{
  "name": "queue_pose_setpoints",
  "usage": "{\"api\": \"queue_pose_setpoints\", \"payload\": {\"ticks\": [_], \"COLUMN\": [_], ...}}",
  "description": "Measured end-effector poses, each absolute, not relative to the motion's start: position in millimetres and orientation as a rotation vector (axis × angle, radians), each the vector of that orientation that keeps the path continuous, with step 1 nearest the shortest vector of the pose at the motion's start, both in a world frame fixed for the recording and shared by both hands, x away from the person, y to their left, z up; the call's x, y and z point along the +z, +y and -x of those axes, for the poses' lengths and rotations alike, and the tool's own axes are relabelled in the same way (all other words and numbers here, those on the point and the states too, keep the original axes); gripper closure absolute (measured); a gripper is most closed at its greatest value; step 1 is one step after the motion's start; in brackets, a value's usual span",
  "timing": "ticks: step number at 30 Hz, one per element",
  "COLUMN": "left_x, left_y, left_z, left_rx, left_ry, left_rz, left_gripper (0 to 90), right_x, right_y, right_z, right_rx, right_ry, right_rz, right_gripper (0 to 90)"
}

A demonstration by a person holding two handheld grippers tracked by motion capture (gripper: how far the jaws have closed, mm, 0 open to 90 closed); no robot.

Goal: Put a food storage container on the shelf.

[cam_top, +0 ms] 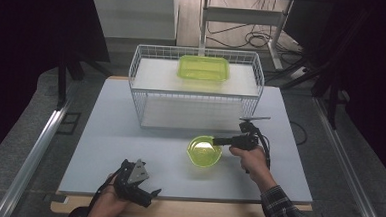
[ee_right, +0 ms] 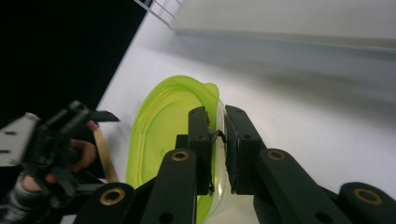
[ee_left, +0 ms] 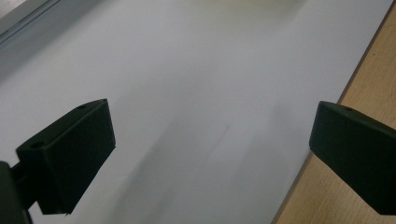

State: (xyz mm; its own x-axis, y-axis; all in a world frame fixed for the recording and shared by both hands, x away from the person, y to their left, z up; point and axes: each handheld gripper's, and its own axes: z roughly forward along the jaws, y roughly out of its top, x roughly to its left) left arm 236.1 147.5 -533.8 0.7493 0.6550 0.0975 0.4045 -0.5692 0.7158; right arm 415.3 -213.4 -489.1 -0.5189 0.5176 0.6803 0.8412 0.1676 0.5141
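Clamping the rim of the round green bowl [cam_top: 204, 150], your right gripper [cam_top: 220, 140] has its jaws pressed together on the thin wall, one pad inside and one outside. That bowl sits on the grey table [cam_top: 129, 140], just in front of the white wire basket [cam_top: 148, 56], which holds a rectangular green container [cam_top: 203, 67]. Your left gripper [cam_top: 149, 194] rests at the table's near edge, jaws wide apart, nothing between them.

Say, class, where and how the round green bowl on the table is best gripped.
By its thin rim, probably, one jaw inside the wall and one outside, coming level from the right side. The bowl sits upright and open, so the rim is free. The right gripper pinches it like this.
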Motion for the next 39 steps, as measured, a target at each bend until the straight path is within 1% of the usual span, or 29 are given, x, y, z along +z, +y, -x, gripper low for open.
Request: {"api": "queue_pose_setpoints", "payload": {"ticks": [9, 19, 27, 39], "left_x": [-533, -532, -532, -528], "left_y": [148, 148, 149, 153], "left_z": [-236, -236, -236, -236], "left_rx": [0.462, 0.465, 0.462, 0.453], "left_ry": [0.795, 0.792, 0.799, 0.816], "left_rz": [-2.232, -2.234, -2.227, -2.168], "left_gripper": [0.4, 0.4, 0.4, 0.2], "right_x": [-453, -417, -387, -347], "right_y": [-214, -217, -217, -208], "right_z": [-405, -403, -408, -423], "right_rx": [-1.398, -1.496, -1.561, -1.618], "right_ry": [-2.088, -2.055, -2.051, -2.047], "right_rz": [1.241, 1.225, 1.21, 1.19], "right_gripper": [80.9, 80.9, 80.9, 81.0]}}
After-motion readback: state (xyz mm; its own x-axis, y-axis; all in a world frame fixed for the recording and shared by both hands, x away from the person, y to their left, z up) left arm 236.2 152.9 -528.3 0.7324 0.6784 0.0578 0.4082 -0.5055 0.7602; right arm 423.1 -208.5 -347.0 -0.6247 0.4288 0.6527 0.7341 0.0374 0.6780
